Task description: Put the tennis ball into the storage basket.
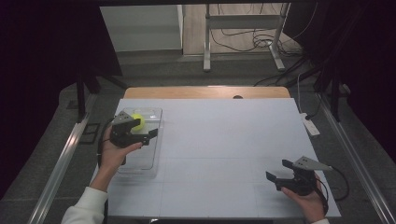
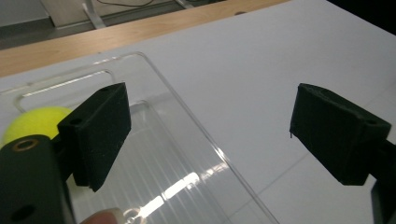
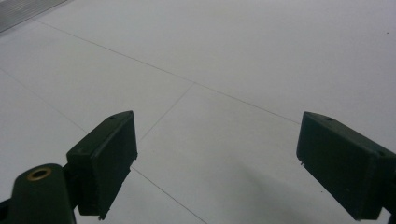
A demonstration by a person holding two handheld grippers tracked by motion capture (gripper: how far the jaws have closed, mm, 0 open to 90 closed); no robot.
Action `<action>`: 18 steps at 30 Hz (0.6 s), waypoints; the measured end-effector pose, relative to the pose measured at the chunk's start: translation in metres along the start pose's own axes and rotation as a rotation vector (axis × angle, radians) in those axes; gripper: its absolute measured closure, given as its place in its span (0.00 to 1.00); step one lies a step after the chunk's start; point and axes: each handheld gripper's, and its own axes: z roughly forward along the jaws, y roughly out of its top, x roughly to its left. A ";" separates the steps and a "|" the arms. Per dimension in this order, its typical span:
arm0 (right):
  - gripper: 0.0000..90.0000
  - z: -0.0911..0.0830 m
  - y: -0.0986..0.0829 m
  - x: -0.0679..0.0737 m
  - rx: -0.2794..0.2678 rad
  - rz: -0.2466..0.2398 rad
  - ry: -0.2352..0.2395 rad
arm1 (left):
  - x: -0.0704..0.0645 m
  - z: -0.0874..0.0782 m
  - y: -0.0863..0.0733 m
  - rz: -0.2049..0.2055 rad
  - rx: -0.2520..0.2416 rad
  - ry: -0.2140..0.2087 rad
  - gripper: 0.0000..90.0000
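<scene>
Both grippers gape wide, and the left gripper (image 1: 140, 132), hovering just beside the yellow ball (image 1: 137, 119) inside the clear tray (image 1: 152, 161), could nudge it away.

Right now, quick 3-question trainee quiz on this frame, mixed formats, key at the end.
1. True or false: the left gripper is shut on the yellow-green ball.
2. Where does the ball lie? A) in the clear plastic tray B) on the bare white table top C) between the right gripper's jaws
3. Fill in: the right gripper hovers over the table's near ____ corner, jaws open.

Key: 1 false, its jaws stand open above the tray; 2 A; 3 right.
</scene>
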 end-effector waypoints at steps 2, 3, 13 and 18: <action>0.14 0.000 0.000 0.000 0.000 -0.001 0.001 | -0.002 0.000 -0.001 0.004 0.002 -0.005 0.15; 0.14 0.000 0.000 0.000 0.000 -0.002 0.002 | -0.004 -0.001 -0.004 0.011 0.002 -0.012 0.15; 0.14 -0.001 0.001 0.000 -0.006 0.001 0.001 | -0.024 -0.004 -0.026 0.033 0.005 -0.064 0.15; 0.14 -0.001 0.001 -0.001 -0.012 0.008 0.007 | -0.029 -0.007 -0.034 0.029 -0.003 -0.075 0.15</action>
